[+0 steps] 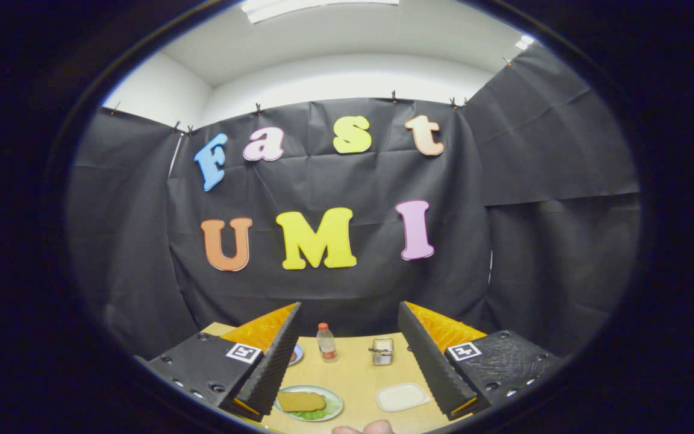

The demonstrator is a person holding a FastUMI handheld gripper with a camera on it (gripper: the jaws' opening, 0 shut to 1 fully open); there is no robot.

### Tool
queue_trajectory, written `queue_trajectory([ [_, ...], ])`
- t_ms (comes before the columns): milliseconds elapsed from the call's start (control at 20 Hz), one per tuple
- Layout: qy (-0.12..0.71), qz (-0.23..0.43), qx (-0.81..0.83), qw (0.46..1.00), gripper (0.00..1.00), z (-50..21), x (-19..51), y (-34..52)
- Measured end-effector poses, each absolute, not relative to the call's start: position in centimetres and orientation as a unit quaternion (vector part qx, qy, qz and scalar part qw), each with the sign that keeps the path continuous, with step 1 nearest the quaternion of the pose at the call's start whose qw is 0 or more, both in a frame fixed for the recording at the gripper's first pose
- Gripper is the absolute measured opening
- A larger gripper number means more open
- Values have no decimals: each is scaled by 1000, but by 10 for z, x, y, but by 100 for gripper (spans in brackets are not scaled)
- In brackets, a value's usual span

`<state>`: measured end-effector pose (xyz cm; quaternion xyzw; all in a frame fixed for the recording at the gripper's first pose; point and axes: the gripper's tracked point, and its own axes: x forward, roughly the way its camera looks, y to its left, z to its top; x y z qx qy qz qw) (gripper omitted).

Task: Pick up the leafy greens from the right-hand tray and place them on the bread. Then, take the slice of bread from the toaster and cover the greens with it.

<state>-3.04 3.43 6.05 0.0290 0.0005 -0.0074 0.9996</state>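
A fingertip [363,428] of a person's hand shows at the near edge of the worktop [356,374], just this side of the plate [309,402]. The plate lies between the gripper's [347,355] fingers, close to the left one, and carries a slice of bread [302,401] with greens [314,415] showing from under its near edge. To the right of the plate, apart from it, lies a white tray [402,396], close to the right finger. The gripper is spread wide and holds nothing; its ribbed black fingers [271,364] touch none of the things and hang above the worktop. Beyond the plate stands a small bottle [326,342] with an orange cap, and right of the bottle a metal toaster [382,351]. Left of the bottle, a second dish [296,354] peeks out from behind the left finger. The worktop is pale wood. Behind it hangs black cloth as the booth's wall, and above that a white wall and ceiling with a light panel [317,7].
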Motion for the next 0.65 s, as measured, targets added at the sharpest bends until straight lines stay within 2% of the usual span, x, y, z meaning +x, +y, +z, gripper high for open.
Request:
queue_trajectory([
  [650, -2, 1, 40, 999, 96, 53, -49, 65],
])
